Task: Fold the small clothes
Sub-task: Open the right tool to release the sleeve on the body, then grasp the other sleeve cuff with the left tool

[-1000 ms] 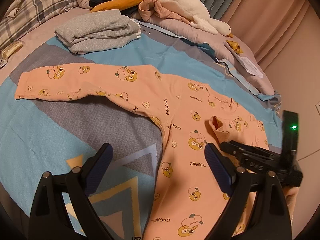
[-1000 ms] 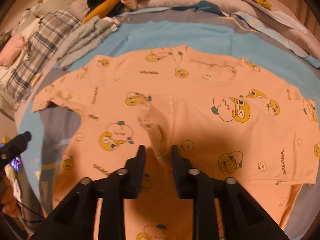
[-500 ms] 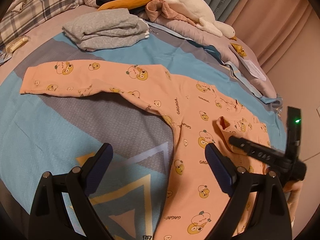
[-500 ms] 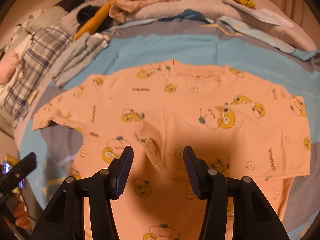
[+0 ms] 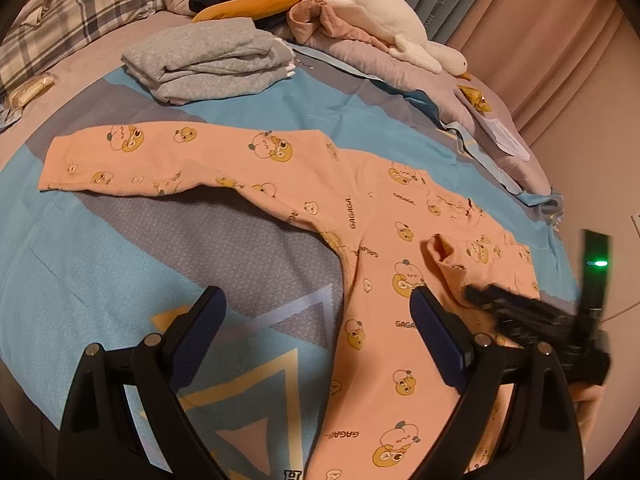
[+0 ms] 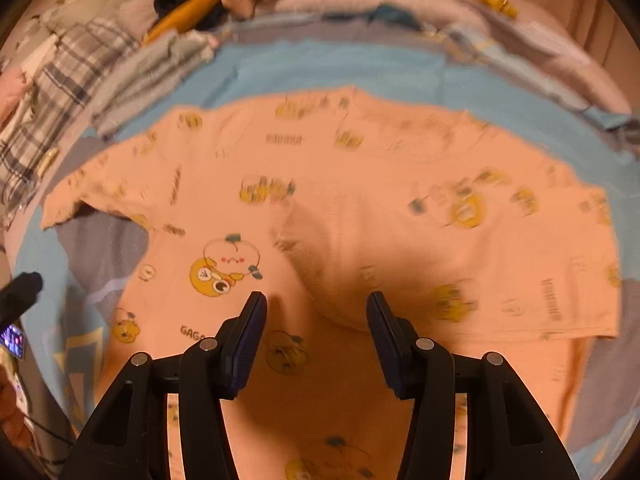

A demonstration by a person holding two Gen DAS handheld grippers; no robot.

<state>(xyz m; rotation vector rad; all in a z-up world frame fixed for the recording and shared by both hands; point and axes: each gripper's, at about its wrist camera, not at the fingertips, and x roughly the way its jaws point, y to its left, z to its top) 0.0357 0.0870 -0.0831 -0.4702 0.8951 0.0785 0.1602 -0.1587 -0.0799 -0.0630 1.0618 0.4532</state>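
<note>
The bed (image 5: 168, 236), under a blue and grey cover, carries the peach shirt (image 5: 376, 264) spread flat, one sleeve laid across its chest. My left tool (image 5: 316, 320) hangs over it, fingers wide apart and empty. My right tool (image 6: 316, 320) is also spread, gripping nothing; its view is blurred, prints smeared. Its body cuts off the shirt's hem. Folded grey clothes (image 5: 208, 60) sit beyond.
</note>
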